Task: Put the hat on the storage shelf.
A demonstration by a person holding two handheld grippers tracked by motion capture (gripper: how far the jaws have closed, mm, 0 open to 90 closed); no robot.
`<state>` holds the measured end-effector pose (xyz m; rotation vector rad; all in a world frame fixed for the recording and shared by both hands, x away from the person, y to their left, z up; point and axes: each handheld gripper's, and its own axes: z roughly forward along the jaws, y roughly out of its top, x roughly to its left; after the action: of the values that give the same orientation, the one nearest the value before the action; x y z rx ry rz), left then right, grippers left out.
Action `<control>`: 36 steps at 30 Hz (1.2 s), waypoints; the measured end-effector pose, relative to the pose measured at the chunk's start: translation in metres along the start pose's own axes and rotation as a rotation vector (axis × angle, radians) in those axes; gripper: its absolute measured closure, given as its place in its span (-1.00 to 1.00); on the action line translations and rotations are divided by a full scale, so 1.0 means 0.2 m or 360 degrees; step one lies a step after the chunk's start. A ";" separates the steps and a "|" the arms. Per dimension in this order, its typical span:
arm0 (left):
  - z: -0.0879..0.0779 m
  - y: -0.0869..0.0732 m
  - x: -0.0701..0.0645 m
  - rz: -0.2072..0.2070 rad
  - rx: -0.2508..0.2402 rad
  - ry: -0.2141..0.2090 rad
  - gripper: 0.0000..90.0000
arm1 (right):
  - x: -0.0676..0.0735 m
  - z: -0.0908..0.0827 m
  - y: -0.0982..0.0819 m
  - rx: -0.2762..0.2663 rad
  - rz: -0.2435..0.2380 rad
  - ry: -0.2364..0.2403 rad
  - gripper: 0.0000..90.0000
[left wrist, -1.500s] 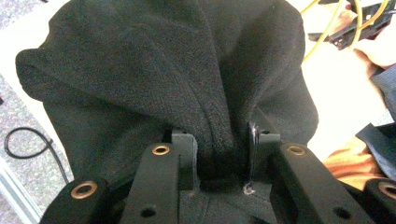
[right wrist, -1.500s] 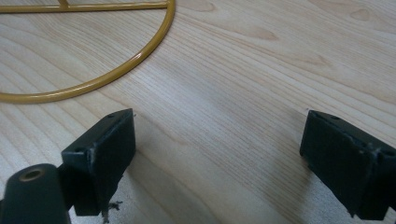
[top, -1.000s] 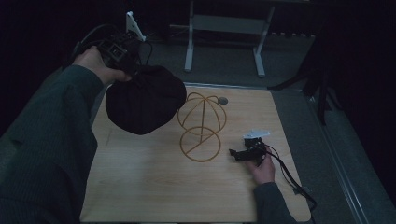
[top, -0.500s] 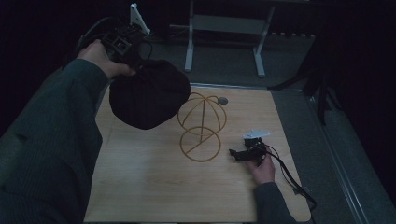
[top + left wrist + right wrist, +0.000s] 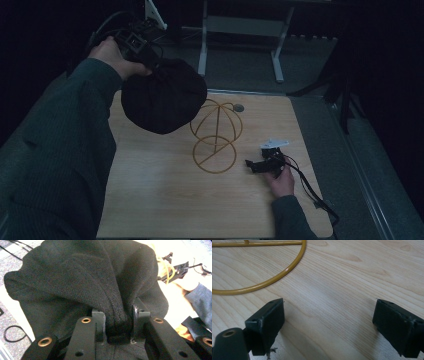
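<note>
A black fabric hat (image 5: 162,95) hangs in the air over the table's far left, beside the top of a gold wire hat stand (image 5: 216,135). My left gripper (image 5: 142,45) is shut on a bunched fold of the hat (image 5: 117,315), held between its jaws. The stand has a round base ring (image 5: 262,282) and a domed wire top. My right gripper (image 5: 257,166) rests low on the wooden table (image 5: 165,200) just right of the base ring, open, with bare wood between its fingers (image 5: 265,322).
A small round grey disc (image 5: 239,107) lies on the table behind the stand. White metal frame legs (image 5: 202,45) stand on the floor beyond the table. A cable (image 5: 310,187) trails from my right gripper toward the table's near right corner.
My left gripper has lifted the hat up and to the right, closer to the top of the stand. The right gripper has stayed put.
</note>
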<state>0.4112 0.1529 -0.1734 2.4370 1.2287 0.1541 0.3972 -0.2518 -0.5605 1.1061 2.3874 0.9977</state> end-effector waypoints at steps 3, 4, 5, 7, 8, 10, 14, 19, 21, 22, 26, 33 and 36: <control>-0.01 0.01 -0.01 0.0007 -0.0014 0.0003 0.57 | 0.00 0.00 0.00 0.0000 0.0000 0.0001 -0.77; -0.01 0.02 -0.01 0.0006 -0.0020 -0.0002 0.56 | 0.00 0.00 0.00 0.0000 0.0000 0.0000 -0.77; -0.01 0.02 -0.01 0.0004 -0.0025 -0.0004 0.57 | 0.00 0.00 0.00 0.0000 0.0000 0.0000 -0.77; -0.01 0.03 -0.02 0.0004 -0.0033 -0.0008 0.57 | 0.00 0.00 0.00 0.0000 0.0001 0.0000 -0.77; -0.01 0.03 -0.02 0.0004 -0.0033 -0.0008 0.57 | 0.00 0.00 0.00 0.0000 0.0001 0.0000 -0.77; 0.00 0.05 -0.03 0.0011 -0.0038 -0.0002 0.57 | 0.00 0.00 0.00 0.0000 0.0000 0.0000 -0.77; 0.00 0.07 -0.05 0.0020 -0.0040 -0.0007 0.57 | 0.00 0.00 0.00 0.0000 0.0001 0.0000 -0.77; 0.01 0.09 -0.06 0.0036 -0.0041 -0.0010 0.57 | 0.00 0.00 0.00 0.0000 0.0001 0.0002 -0.77; 0.01 0.10 -0.07 0.0046 -0.0042 -0.0008 0.57 | 0.00 0.00 0.00 0.0000 0.0002 0.0001 -0.77; 0.02 0.11 -0.08 0.0043 -0.0046 -0.0008 0.57 | 0.00 0.00 0.00 0.0000 0.0002 0.0001 -0.77; 0.03 0.12 -0.10 0.0056 -0.0031 -0.0002 0.57 | 0.00 0.00 0.00 0.0000 0.0002 0.0001 -0.77; 0.04 0.16 -0.14 0.0085 -0.0023 0.0009 0.57 | 0.00 0.00 0.00 0.0000 0.0002 0.0002 -0.77; 0.05 0.18 -0.16 0.0101 -0.0010 0.0011 0.57 | 0.00 0.00 0.00 0.0000 0.0001 0.0002 -0.77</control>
<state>0.4220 0.1050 -0.1650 2.4735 1.1524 0.1845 0.3971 -0.2516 -0.5605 1.1064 2.3882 0.9987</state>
